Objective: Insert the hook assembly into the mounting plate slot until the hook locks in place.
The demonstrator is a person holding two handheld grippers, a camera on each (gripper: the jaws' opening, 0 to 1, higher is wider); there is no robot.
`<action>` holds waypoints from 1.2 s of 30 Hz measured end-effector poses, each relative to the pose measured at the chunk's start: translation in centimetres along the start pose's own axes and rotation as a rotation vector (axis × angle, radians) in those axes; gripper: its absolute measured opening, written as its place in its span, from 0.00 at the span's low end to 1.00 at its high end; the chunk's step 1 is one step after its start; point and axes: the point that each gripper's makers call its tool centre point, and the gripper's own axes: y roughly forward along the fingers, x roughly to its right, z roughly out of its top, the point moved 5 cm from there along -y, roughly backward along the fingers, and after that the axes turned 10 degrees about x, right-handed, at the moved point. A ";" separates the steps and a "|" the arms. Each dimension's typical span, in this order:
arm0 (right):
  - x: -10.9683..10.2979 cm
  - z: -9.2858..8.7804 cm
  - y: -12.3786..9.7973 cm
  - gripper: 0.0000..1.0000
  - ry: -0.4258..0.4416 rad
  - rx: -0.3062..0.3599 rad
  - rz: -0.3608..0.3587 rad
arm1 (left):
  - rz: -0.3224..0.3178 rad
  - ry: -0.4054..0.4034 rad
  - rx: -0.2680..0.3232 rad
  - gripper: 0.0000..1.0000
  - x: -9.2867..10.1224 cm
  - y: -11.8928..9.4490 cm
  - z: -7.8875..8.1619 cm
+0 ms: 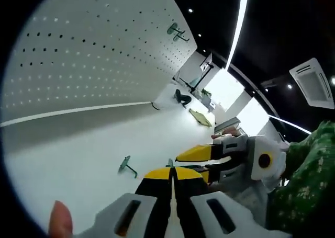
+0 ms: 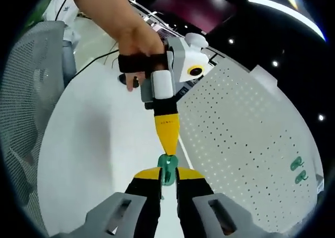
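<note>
A small green hook stands upright between my right gripper's yellow-tipped jaws, which are shut on it just above the white table. My left gripper comes down from above, its tips pinched together on the hook's top end. In the left gripper view my left gripper is shut, with a green sliver of the hook at its tips, and the right gripper meets it from the right. The white perforated mounting plate stands beside the grippers and fills the upper left of the left gripper view.
A second green hook lies loose on the table. Two green hooks hang far along the plate. A grey mesh chair stands at the table's edge. A dark object and a yellowish one lie far off.
</note>
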 end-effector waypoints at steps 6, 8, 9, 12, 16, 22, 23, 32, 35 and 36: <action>0.1 -0.1 0.0 0.07 -0.005 -0.001 -0.004 | -0.011 -0.012 0.003 0.01 0.3 0.1 0.0; 0.1 -0.1 0.0 0.06 -0.003 0.000 -0.004 | -0.013 -0.014 0.004 0.01 0.3 0.1 0.0; 0.1 0.0 0.0 0.06 -0.005 0.002 -0.005 | -0.012 -0.015 0.002 0.01 0.3 0.1 0.0; 0.2 0.0 0.0 0.05 -0.007 0.002 -0.006 | -0.015 -0.020 0.005 0.01 0.3 0.2 0.1; 0.2 0.0 0.0 0.03 -0.012 0.003 -0.006 | -0.019 -0.026 0.009 0.01 0.3 0.2 0.2; 0.1 0.0 0.0 0.02 -0.001 0.004 -0.003 | -0.021 -0.033 0.007 0.01 0.4 0.2 0.1; 0.1 0.0 0.0 0.02 0.001 0.005 -0.001 | -0.022 -0.034 0.006 0.01 0.3 0.2 0.1; 0.0 -0.1 0.0 0.01 0.027 0.002 0.004 | -0.021 -0.032 -0.007 0.01 0.3 0.2 0.0; 0.0 -0.1 0.0 0.01 0.034 0.000 0.005 | -0.017 -0.031 -0.013 0.01 0.3 0.2 0.0; 0.0 -0.1 0.0 0.01 0.036 -0.001 0.005 | -0.014 -0.035 -0.016 0.02 0.3 0.2 0.0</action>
